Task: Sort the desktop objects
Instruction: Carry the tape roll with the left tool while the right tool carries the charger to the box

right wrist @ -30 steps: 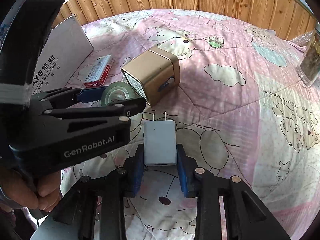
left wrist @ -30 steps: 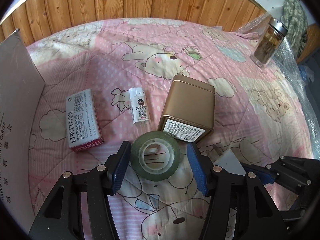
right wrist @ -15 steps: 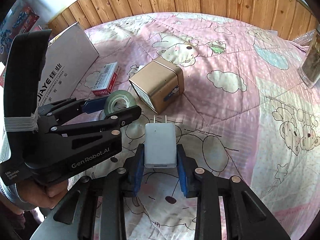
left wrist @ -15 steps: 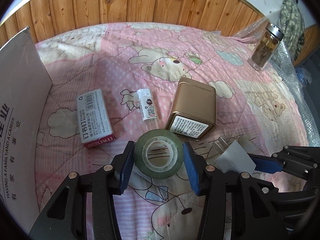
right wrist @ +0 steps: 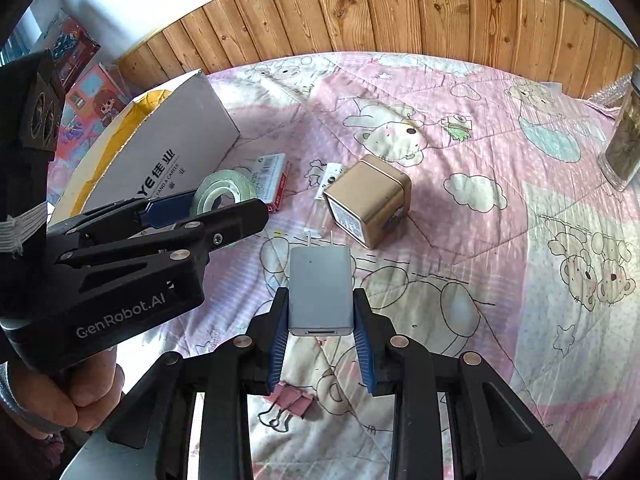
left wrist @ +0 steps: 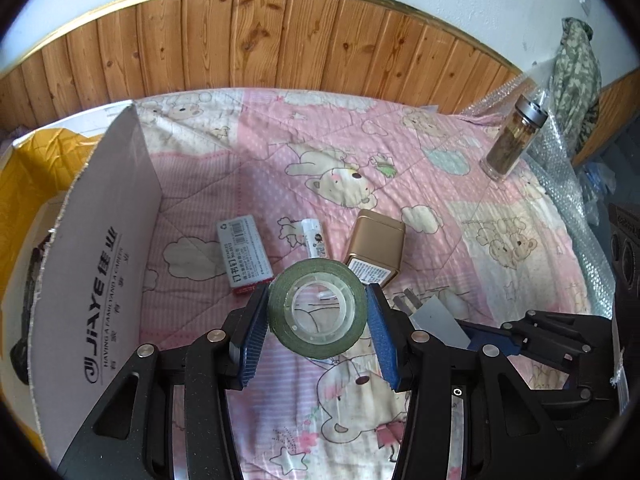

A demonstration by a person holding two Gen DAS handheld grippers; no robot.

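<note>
1. Two grippers are each clamped on one item, both held above the pink cartoon quilt [left wrist: 400, 152].
2. Left gripper [left wrist: 317, 316]: its blue pads press both sides of the green tape roll [left wrist: 317, 309], which stands on edge between them with its clear core facing the camera.
3. Right gripper [right wrist: 321, 312]: its pads squeeze the grey plug adapter [right wrist: 321, 290], prongs pointing to 12 o'clock, away from the camera.
4. In the right wrist view the left gripper sits at 9 o'clock of the adapter, gripped by the person's hand [right wrist: 60, 396].
5. On the quilt in the left wrist view, the staples box [left wrist: 244, 254] lies at 10 o'clock of the roll, the small white tube [left wrist: 315, 236] at 12 o'clock, and the gold tin [left wrist: 374, 246] at 1 o'clock, on its side.
6. A white carton [left wrist: 96, 264] stands open at 9 o'clock of the staples box.
7. A glass jar [left wrist: 514, 140] stands upright far off at 2 o'clock.
8. A pink binder clip [right wrist: 290, 402] lies on the quilt under the right gripper, at 6 o'clock.
</note>
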